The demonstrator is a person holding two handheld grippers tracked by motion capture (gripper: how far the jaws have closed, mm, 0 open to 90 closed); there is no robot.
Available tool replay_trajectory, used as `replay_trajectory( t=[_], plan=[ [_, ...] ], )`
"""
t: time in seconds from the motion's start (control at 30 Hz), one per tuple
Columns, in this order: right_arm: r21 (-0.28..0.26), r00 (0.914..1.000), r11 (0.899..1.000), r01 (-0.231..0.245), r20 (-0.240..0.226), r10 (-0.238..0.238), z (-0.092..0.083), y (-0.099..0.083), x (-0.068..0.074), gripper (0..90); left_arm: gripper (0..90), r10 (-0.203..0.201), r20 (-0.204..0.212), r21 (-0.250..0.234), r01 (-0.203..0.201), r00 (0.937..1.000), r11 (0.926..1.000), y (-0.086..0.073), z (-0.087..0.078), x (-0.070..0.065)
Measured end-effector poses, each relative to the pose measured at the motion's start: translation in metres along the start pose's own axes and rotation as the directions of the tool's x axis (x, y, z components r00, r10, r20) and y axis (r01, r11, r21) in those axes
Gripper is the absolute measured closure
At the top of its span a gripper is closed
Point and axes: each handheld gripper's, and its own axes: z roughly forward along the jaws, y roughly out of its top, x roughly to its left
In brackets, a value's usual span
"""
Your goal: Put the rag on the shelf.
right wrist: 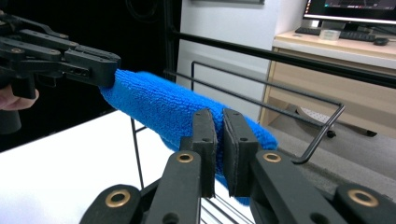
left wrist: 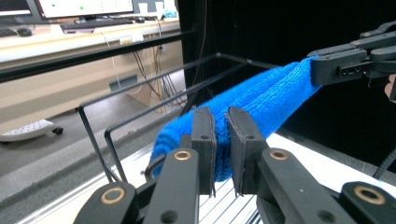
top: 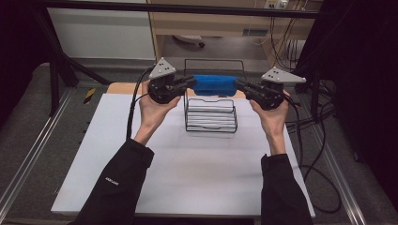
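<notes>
Cloth [top: 215, 85] stretched between your left gripper [top: 187, 83] and right gripper [top: 245, 86], fingers clamped on each end, probably to drape over the rack [top: 210, 115].

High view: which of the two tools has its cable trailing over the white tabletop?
The left tool, gripping the blue towel's left end: its cable crosses the white table; the right tool's hangs off the edge.

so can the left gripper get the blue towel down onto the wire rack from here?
Probably yes. The left gripper and right gripper each pinch an end of the blue towel, stretched just above the wire rack. Nothing sits between towel and rack.
</notes>
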Motion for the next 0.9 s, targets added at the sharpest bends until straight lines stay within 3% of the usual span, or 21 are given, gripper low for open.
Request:
replay_trajectory(
  t=[0.2, 0.27, 0.4, 0.6, 0.73, 0.77, 0.83, 0.9],
  plan=[
    [0.012, 1.0, 1.0, 0.005, -0.003, -0.005, 0.0, -0.004, 0.0, 80.4, 84.0, 0.003, -0.001, 0.023, -0.003, 1.0, 0.9997, -0.006, 0.002, -0.002],
    [0.011, 0.9999, 1.0, 0.001, -0.011, -0.001, -0.002, -0.004, 0.0, 72.7, 85.0, 0.007, -0.007, 0.025, -0.007, 1.0, 0.9997, -0.007, 0.003, -0.002],
    [-0.024, 0.9994, 0.999, -0.026, -0.022, 0.026, -0.008, 0.0, 0.0, 64.3, 85.5, 0.01, -0.012, 0.023, -0.01, 0.9999, 0.9997, -0.008, 0.003, -0.002],
    [-0.064, 0.9979, 0.997, -0.051, -0.042, 0.048, -0.009, 0.005, 0.001, 60.1, 85.5, 0.033, -0.015, 0.023, -0.033, 0.9993, 0.9992, -0.01, 0.003, -0.004],
    [-0.066, 0.9967, 0.996, -0.066, -0.051, 0.063, -0.008, 0.008, 0.003, 63.7, 85.5, 0.042, -0.016, 0.032, -0.042, 0.999, 0.9986, -0.011, 0.004, -0.004],
    [-0.049, 0.9948, 0.996, -0.078, -0.069, 0.075, -0.006, 0.008, 0.004, 74.5, 85.3, 0.042, -0.015, 0.032, -0.042, 0.999, 0.9986, -0.012, 0.004, -0.004],
    [-0.034, 0.994, 0.996, -0.084, -0.074, 0.081, -0.004, 0.008, 0.006, 82.9, 85.0, 0.045, -0.014, 0.031, -0.045, 0.9989, 0.9985, -0.013, 0.004, -0.004],
    [-0.022, 0.9937, 0.996, -0.088, -0.072, 0.086, -0.003, 0.007, 0.007, 85.7, 84.6, 0.044, -0.009, 0.036, -0.043, 0.999, 0.9984, -0.014, 0.004, -0.004]
  ],
)
